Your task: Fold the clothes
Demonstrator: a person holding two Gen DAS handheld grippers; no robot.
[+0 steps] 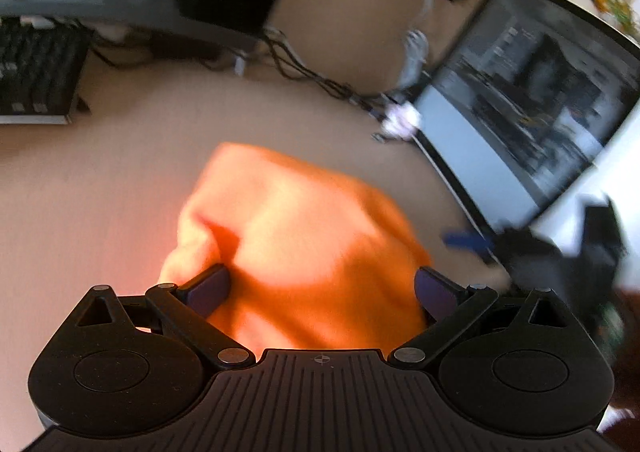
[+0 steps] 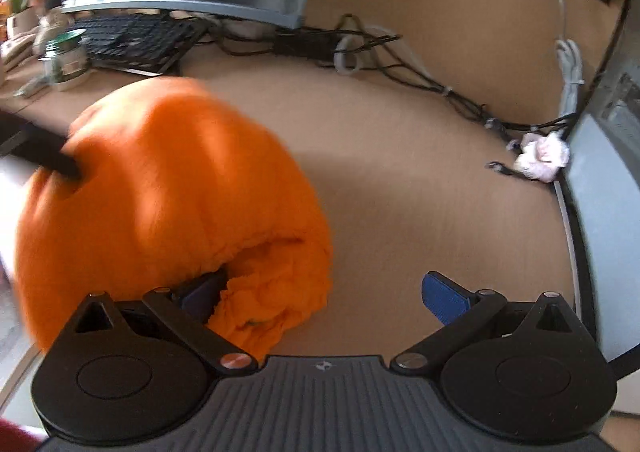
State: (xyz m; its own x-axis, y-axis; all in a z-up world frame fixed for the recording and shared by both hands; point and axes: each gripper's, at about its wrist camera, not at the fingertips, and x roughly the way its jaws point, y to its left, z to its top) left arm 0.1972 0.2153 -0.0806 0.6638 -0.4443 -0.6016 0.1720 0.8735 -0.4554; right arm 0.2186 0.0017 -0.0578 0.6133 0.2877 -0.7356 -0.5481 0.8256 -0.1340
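Nearest the lens in the left wrist view, the left hand-held gripper stands wide open with the orange garment bulging up between its fingers; its left finger presses into a fold of the cloth, but nothing is pinched. The garment lies bunched on the tabletop, directly ahead of this gripper, its bulk running away toward the far left. Farther left and far sits a black keyboard; to the right a tilted monitor stands with cables trailing behind. In the right wrist view, the right hand-held gripper is also spread wide: its left finger is tucked into the garment's ragged near edge, its blue right pad over bare tabletop, so the cloth lies to its left and nothing is clamped. A dark finger, likely the left gripper, pokes the cloth's far-left side. Both grippers sit at the garment; the left is more centred on it. No containers can be made out with certainty. Folding appears barely begun, since the cloth is a lump.
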